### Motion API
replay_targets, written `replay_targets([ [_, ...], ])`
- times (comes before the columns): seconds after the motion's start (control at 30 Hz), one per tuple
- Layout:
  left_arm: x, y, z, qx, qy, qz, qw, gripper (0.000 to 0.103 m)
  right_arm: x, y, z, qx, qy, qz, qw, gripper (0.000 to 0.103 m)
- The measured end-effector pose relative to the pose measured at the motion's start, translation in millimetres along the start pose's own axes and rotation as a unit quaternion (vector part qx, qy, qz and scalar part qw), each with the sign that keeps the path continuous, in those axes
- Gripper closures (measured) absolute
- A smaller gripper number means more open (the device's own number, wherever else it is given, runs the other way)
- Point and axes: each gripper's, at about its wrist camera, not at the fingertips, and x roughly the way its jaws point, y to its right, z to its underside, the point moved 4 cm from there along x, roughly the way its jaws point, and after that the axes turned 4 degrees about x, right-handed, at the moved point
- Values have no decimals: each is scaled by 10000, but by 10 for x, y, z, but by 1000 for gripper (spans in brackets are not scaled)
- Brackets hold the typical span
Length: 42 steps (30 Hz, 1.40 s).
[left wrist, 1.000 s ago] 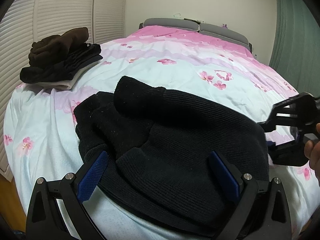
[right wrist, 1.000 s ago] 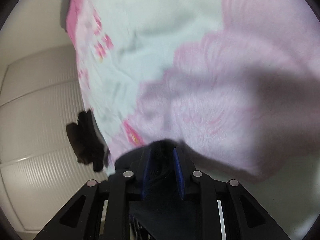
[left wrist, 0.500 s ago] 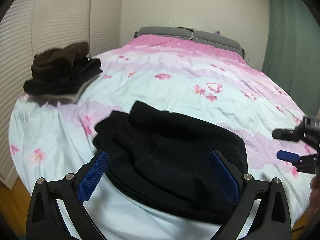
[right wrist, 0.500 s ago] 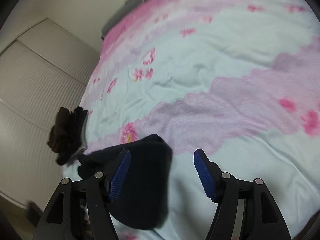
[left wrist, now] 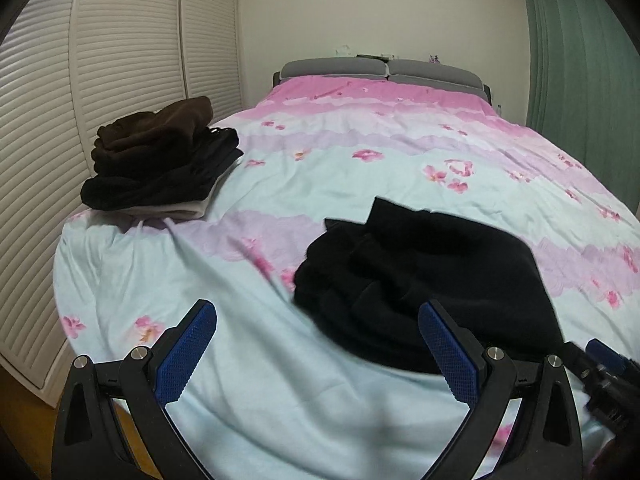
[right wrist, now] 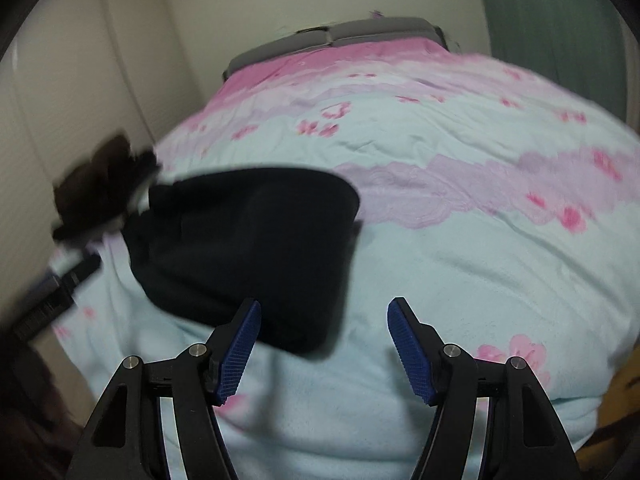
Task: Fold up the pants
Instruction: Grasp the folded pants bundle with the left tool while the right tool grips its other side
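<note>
A stack of dark folded clothes (left wrist: 160,160) sits left of the folded black fleece pants (left wrist: 432,284) on the floral bedspread (left wrist: 360,160); left gripper (left wrist: 320,344) and right gripper (right wrist: 324,340) gape wide, empty

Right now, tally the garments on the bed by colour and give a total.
Black: 3, the pants lying loose near the foot, plus two in the folded stack
Brown: 1, on top of the stack
Light grey: 1, at its bottom
Total: 5, as far as visible
</note>
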Motion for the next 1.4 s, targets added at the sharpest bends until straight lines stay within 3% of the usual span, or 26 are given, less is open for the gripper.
replay_targets([
  [0.07,11,-19,29,14,-7,7,10000,0,105,-92,65,-279,-83,253,9993,36],
  [0.17,50,-27,42,-71,-64,89,9999,0,204,-135,131,-296,-196,236,9991,36],
  [0.3,102,22,-10,-57,10,126,9999,0,304,6,136,50,-242,291,9993,38],
  [0.4,173,102,-95,-64,62,213,9997,0,287,110,137,365,-234,3,9991,59],
  [0.43,201,125,-116,-63,51,237,9997,0,294,109,150,384,-281,-108,9988,74],
  [0.63,293,180,-141,-52,0,231,9997,0,417,200,263,685,-534,-245,9959,75],
  [0.73,318,157,-104,-40,-64,178,9998,0,346,133,219,546,-463,-329,9969,72],
  [0.8,325,114,-84,-78,-104,158,9998,0,276,113,185,478,-467,-286,9974,61],
  [0.87,325,60,-65,-113,-138,131,9998,0,184,108,150,406,-439,-229,9979,37],
  [1.07,336,-161,13,-361,-301,272,9985,0,-116,327,-45,1162,-25,-904,9891,22],
  [1.23,428,-257,25,-630,-349,740,9947,0,102,444,-193,2101,-81,-1088,9716,18],
  [1.4,623,-322,-29,-1085,-508,1368,9833,0,316,394,-213,2339,-229,-1195,9646,18],
])
